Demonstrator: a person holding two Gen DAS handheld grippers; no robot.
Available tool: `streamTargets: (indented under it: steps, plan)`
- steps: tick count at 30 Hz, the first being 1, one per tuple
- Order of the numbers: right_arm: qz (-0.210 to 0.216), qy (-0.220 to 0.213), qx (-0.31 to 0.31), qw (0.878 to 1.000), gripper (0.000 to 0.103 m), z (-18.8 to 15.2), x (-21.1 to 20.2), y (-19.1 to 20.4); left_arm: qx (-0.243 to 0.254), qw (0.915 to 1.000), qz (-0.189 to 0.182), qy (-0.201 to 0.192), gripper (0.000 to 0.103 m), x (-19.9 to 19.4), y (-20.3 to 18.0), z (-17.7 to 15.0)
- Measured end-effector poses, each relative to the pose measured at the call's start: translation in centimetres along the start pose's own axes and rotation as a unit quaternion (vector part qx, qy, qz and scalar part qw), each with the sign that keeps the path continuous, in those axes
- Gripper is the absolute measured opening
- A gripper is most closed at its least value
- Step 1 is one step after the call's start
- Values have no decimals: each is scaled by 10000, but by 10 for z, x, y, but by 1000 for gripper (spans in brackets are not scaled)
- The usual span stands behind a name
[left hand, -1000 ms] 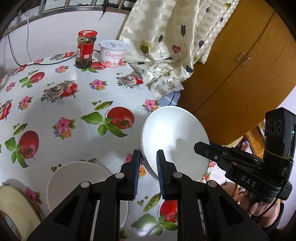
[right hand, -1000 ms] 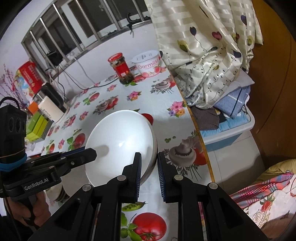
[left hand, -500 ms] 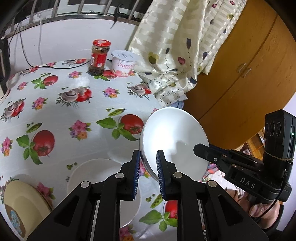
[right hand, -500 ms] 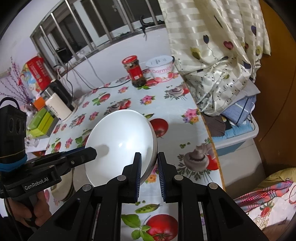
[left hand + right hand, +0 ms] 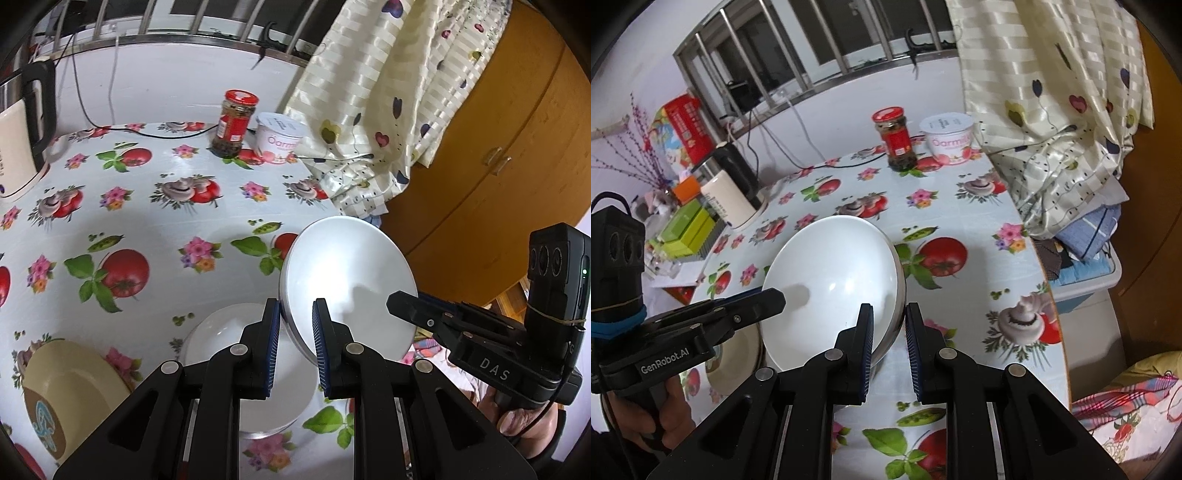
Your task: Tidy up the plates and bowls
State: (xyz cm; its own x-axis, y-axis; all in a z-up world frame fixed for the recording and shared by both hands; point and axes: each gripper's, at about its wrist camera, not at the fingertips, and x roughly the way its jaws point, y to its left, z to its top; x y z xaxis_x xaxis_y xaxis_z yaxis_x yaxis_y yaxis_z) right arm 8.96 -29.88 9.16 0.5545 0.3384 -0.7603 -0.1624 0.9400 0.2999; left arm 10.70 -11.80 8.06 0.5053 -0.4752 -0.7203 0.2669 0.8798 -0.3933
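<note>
Left gripper: jaws narrowly parted, clamped on near-left rim of white bowl; blue pads flank rim edge.
Right gripper: jaws narrowly parted, clamped on opposite rim of same bowl; rim edge seated between pads.
Bowl: held in air between both grippers, above near edge of table, toward its near right corner. Tipped steeply on edge; hollow faces right in left wrist view, left in right wrist view, so mouth turned toward right gripper's side. Round, no long axis; rim plane near upright.
Second white dish: flat on table, directly below left gripper, near edge. Plate or bowl: cannot tell.
Yellow plate: near left corner, just beside white dish, patterned centre partly visible.
Red-lidded jar: upright, far edge of table.
Yoghurt tub: upright, just beside jar, far right corner.
Kettle: far left edge, black handle.
Black cable: laid along far edge, toward jar.
Curtain: draped against right edge of table.
Wooden cupboard: beyond right edge.
Green boxes: left edge of table, near kettle.
</note>
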Motion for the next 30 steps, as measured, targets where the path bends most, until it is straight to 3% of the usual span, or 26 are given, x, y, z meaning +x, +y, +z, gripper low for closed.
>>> streamTargets:
  steps: [13, 30]
  plan:
    - [175, 160, -155, 9996, 17, -5, 12, 24, -160, 9997, 172, -29, 19, -14, 20, -13]
    - [408, 702, -172, 9965, 17, -27, 45, 36, -384, 9977, 464, 309, 19, -9, 44, -39]
